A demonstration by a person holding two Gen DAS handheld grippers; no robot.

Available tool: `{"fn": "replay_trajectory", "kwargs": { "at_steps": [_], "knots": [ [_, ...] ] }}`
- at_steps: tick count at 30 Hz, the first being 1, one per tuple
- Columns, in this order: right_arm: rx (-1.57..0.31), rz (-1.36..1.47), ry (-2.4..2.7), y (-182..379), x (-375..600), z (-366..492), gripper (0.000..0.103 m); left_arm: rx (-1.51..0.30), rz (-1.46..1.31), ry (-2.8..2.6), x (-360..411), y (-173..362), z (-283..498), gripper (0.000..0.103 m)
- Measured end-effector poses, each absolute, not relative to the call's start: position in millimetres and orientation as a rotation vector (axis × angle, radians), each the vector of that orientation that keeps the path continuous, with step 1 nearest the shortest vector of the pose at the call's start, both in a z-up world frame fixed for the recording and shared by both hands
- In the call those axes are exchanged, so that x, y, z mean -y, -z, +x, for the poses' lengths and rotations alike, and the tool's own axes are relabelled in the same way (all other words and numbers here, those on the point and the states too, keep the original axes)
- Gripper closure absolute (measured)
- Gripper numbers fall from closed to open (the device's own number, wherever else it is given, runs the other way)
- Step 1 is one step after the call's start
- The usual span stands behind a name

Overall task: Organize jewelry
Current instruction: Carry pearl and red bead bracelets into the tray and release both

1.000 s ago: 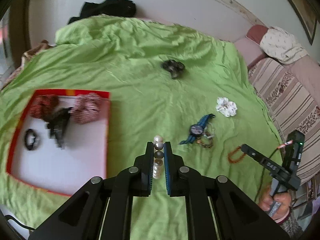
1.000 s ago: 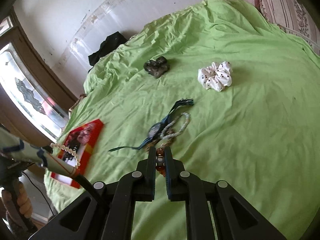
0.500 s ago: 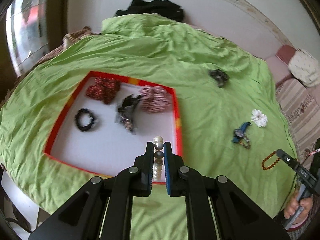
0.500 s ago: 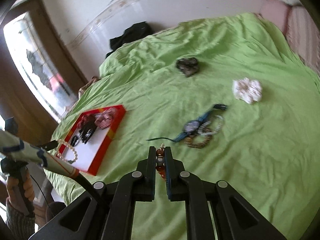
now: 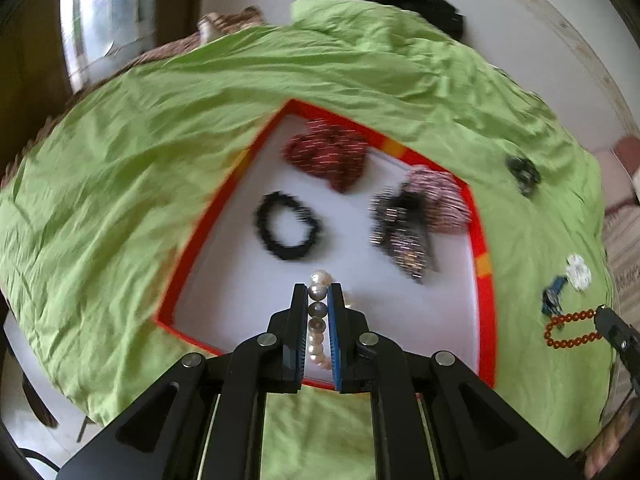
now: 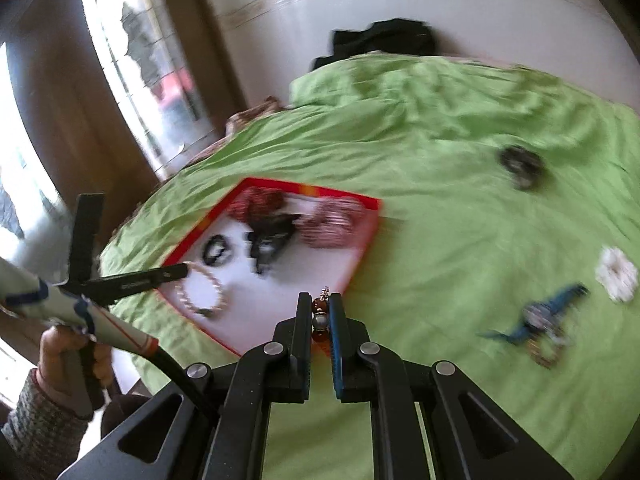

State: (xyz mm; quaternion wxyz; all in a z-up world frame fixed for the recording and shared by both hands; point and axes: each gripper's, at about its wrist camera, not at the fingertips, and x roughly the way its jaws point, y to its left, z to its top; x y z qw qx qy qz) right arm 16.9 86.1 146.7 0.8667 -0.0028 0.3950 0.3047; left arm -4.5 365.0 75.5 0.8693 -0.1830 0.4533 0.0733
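The left hand-held gripper [image 5: 318, 294] is closed on a pearl bracelet [image 5: 317, 312], which is held over the near part of the red-rimmed tray [image 5: 482, 280]; in the right wrist view the loop of pearls is seen hanging from its tips above the tray's white floor. The right hand-held gripper [image 6: 320, 312] is clamped on a brown bead bracelet [image 6: 319, 322], whose amber loop is seen dangling in the left wrist view, and it is pointed toward the tray's near edge.

Inside the tray, four pieces are already laid: a black beaded ring [image 5: 287, 226], a dark red scrunchie [image 5: 328, 156], a pink striped scrunchie [image 5: 438, 200] and a dark sparkly bow clip [image 5: 402, 232] lying partly against it.

On the green bedspread [image 5: 120, 184], three things are left outside the tray: a dark scrunchie [image 6: 520, 164], a white scrunchie [image 6: 616, 274], and a blue watch [image 6: 540, 318] tangled with some beaded bracelets.

The task is judged to be roughly half done: two pieces are carried for deposit, and the scattered pieces remain to be collected.
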Motion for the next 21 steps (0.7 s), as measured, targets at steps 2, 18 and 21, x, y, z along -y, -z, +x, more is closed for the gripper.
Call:
{"fn": "replay_trajectory", "kwargs": {
  "at_steps": [2,18,21],
  "knots": [
    [-0.852,-0.027,-0.679,-141.6,-120.3,23.2,0.094,-0.956,-0.413,-0.175,-377.8,-68.5,-5.0,0.094],
    [-1.057,0.092,-0.729,-63.7,-190.0,56.1,0.094,-0.966,-0.457,-0.211,-411.1,-48.6,-7.4,0.094],
    [-1.062,0.085,-0.731,-61.6,-192.8,56.9,0.094,-0.961,-0.46,-0.23,-415.0,-49.6,-7.4,0.094]
  ]
}}
